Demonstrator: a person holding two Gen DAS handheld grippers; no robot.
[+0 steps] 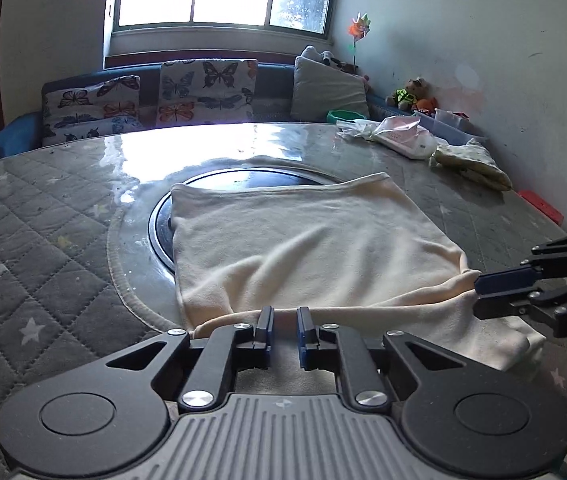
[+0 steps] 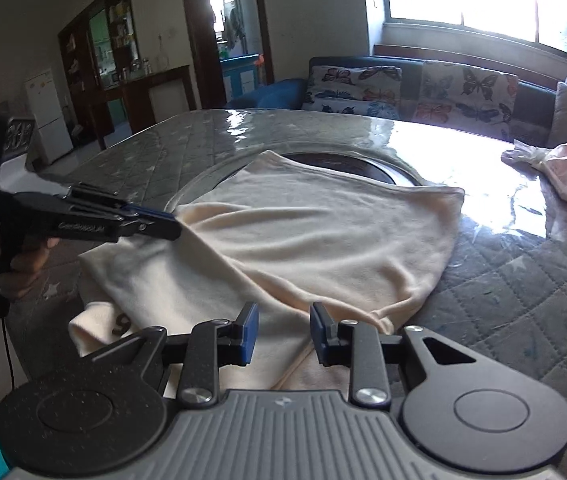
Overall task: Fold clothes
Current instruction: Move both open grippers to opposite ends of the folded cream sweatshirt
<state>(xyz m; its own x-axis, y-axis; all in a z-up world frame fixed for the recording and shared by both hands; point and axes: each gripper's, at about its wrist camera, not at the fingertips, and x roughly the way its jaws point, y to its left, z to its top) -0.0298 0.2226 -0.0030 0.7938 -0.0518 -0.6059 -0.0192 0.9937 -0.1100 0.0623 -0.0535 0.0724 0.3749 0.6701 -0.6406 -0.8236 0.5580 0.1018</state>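
The left gripper [image 1: 284, 322] has its jaws a little apart at the cloth's near fold, squeezing nothing. The right gripper [image 2: 284, 330] is open wider, with the cream cloth [image 2: 283, 240] lying loose under it. The cloth lies folded near the table's [image 1: 43, 240] front edge, partly over a dark round plate [image 1: 243, 178].

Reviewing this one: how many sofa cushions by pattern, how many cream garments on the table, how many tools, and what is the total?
Butterfly-print cushions: 2
Plain grey cushion: 1
Cream fabric garment: 1
Black two-finger tools, left tool and right tool: 2
Total: 6
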